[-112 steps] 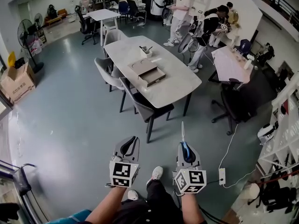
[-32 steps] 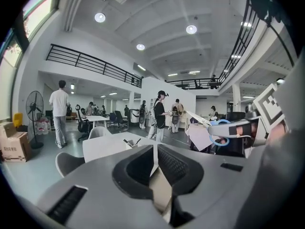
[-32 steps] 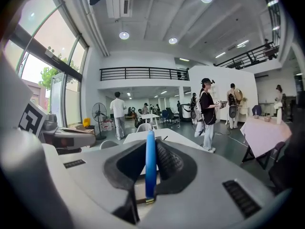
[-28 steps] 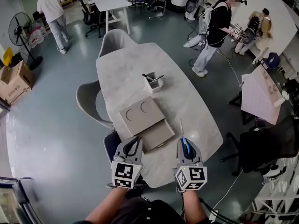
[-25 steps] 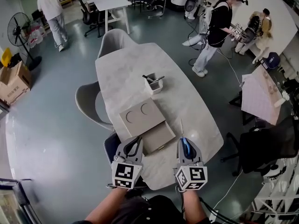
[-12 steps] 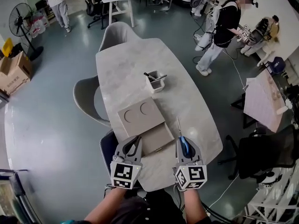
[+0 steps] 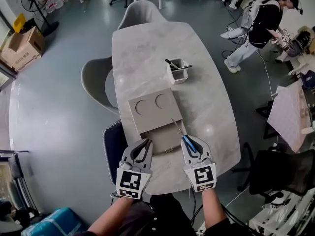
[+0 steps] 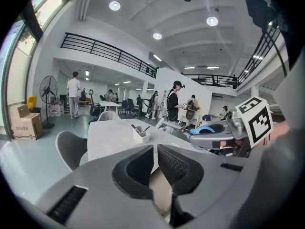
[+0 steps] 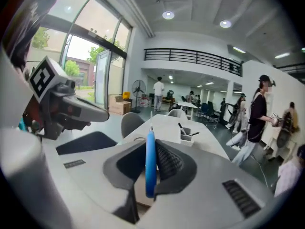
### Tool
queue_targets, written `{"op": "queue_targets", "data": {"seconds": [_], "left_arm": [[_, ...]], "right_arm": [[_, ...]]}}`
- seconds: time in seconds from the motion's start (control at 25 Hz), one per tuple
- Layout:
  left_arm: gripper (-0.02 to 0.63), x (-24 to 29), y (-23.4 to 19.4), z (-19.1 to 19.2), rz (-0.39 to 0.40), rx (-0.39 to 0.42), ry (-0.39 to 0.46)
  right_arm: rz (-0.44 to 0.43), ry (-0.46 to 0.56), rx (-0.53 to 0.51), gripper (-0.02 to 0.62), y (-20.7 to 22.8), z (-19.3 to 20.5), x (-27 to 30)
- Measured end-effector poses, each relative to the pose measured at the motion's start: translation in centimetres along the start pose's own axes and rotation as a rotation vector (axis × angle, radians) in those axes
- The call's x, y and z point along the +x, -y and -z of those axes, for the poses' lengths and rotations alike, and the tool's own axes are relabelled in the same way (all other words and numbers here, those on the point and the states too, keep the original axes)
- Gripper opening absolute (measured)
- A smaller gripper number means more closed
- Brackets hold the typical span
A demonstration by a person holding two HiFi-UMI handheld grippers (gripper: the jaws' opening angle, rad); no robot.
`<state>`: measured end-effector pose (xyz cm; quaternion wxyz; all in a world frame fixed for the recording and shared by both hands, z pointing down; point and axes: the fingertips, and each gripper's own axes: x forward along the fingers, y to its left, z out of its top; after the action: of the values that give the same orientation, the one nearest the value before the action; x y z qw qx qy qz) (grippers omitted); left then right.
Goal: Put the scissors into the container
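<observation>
The scissors [image 9: 150, 161] are clamped in the right gripper [image 7: 190, 141], while the left gripper [image 7: 142, 144] is closed on nothing. The container [image 7: 179, 78] could be knocked over if it is caught by the long blades.

Grey floor [image 7: 49, 122]; pale marble table [image 7: 142, 53]; grey chairs [image 7: 93, 80].

Open office-like hall: long table [image 7: 142, 58], swivel chair [image 7: 278, 168], mezzanine railing [image 9: 190, 56], cardboard box [image 7: 22, 47].

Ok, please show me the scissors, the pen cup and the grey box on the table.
scissors [image 7: 186, 143], head view, on the blue handle.
pen cup [image 7: 179, 77], head view, on its near wall.
grey box [image 7: 155, 119], head view, on its top.
</observation>
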<state>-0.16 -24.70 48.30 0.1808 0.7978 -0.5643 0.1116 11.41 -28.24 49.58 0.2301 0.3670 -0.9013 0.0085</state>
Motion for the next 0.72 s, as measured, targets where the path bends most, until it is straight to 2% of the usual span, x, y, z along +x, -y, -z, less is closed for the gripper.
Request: {"op": "queue_targets", "data": {"seconds": [0.48, 0.64, 0.72], "left_arm": [[0.037, 2.0, -0.9, 6.0, -0.094, -0.1, -0.066], [0.037, 2.4, -0.8, 7.3, -0.113, -0.11, -0.084], [0.037, 2.7, -0.5, 8.0, -0.118, -0.12, -0.095]], "right_arm": [[-0.463, -0.184, -0.516, 0.041, -4.5, 9.3, 6.6], [-0.565, -0.2, -0.69, 0.041, -5.6, 12.3, 8.0], [-0.596, -0.207, -0.738, 0.041, -6.0, 13.2, 8.7]]}}
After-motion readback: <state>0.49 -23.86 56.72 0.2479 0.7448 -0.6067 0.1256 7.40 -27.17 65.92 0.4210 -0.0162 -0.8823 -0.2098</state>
